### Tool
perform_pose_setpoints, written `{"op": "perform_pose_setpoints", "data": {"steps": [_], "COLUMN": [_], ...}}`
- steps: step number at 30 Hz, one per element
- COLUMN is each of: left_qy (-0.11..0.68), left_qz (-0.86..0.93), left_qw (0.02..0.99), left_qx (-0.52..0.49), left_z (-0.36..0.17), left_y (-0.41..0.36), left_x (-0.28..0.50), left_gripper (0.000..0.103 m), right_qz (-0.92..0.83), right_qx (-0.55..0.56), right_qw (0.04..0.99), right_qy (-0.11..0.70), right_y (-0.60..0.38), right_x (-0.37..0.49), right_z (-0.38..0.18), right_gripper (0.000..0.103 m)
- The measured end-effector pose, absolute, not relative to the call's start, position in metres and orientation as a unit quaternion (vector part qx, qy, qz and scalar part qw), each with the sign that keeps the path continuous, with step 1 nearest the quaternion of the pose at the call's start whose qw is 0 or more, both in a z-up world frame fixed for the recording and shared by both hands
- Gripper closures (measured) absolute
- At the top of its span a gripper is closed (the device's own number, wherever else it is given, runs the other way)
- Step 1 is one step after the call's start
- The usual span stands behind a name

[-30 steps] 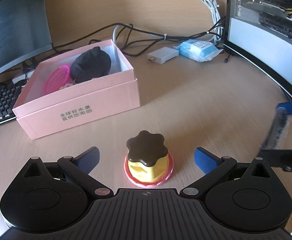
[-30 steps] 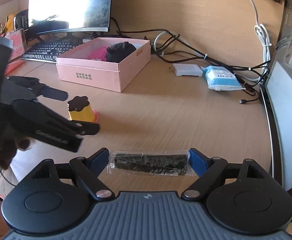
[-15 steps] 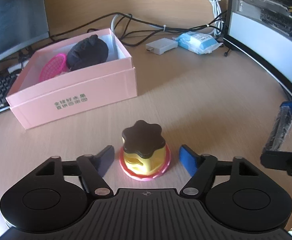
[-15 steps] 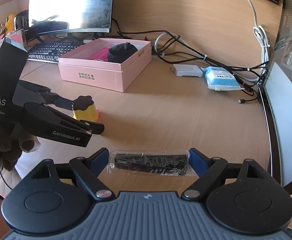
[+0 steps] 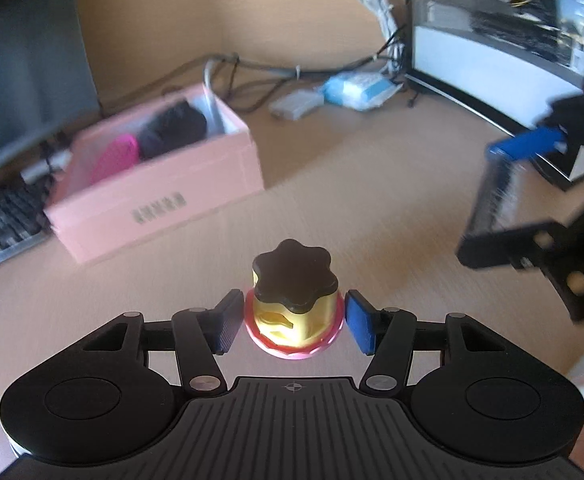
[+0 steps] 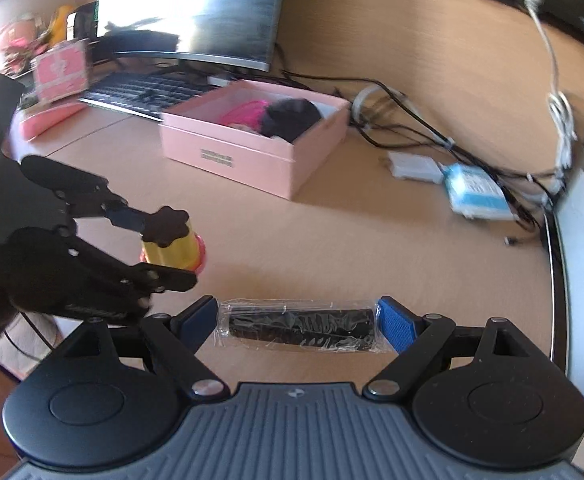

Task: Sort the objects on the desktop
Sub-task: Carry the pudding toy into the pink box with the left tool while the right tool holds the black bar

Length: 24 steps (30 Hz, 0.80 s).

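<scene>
Wood-grain tabletop (image 6: 332, 232), cluttered along the back edge: monitor (image 6: 195, 8), keyboard (image 6: 143, 90), a tangle of cables (image 6: 412, 120), a blue tissue pack (image 6: 476, 192). Your pink box (image 6: 251, 152) sits open mid-desk with a dark item and a pink item already inside. Your left gripper (image 5: 292, 322) has its jaws closed in on the pudding toy (image 5: 292, 304), a yellow body with a brown scalloped top on a pink base; both pads look pressed against the base rim, and the right wrist view suggests the toy hangs clear of the surface, though blur makes that uncertain. Your right gripper (image 6: 296, 322) has its jaws fairly wide, clamped end to end on the wrapped black comb (image 6: 296, 326) in crinkled clear film. Judgement: both items are headed for the box. Risks: the toy's grip is low on a round, flared rim, so a quick swing could tip or squirt it out. The film could slip or the comb could pivot between the pads. Both grippers are close together; converging on the box at once could knock them together or clip its wall.
</scene>
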<state>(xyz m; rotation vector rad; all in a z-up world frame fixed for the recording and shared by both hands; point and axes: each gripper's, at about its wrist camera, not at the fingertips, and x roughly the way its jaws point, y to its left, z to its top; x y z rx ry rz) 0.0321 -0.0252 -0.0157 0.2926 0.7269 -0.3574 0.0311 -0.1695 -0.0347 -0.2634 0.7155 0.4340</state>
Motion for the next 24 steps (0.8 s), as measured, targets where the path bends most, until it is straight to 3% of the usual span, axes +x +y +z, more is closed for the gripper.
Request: {"op": "perform_pose_setpoints", "data": {"steps": [13, 24], "left_qy": [0.191, 0.199], "left_qz": [-0.061, -0.074], "left_qw": [0.972, 0.973], "left_qx": [0.126, 0.092], "left_z": [0.099, 0.093], "left_y": [0.033, 0.077], "left_x": [0.073, 0.191], "left_gripper": [0.043, 0.042], "right_qz": [0.217, 0.231], "right_qx": [-0.093, -0.056], "right_qw": [0.962, 0.958], "right_qy": [0.138, 0.159], "right_y": [-0.149, -0.088], "right_x": [0.062, 0.160], "right_z": [0.089, 0.065], "right_gripper": [0.016, 0.016]}}
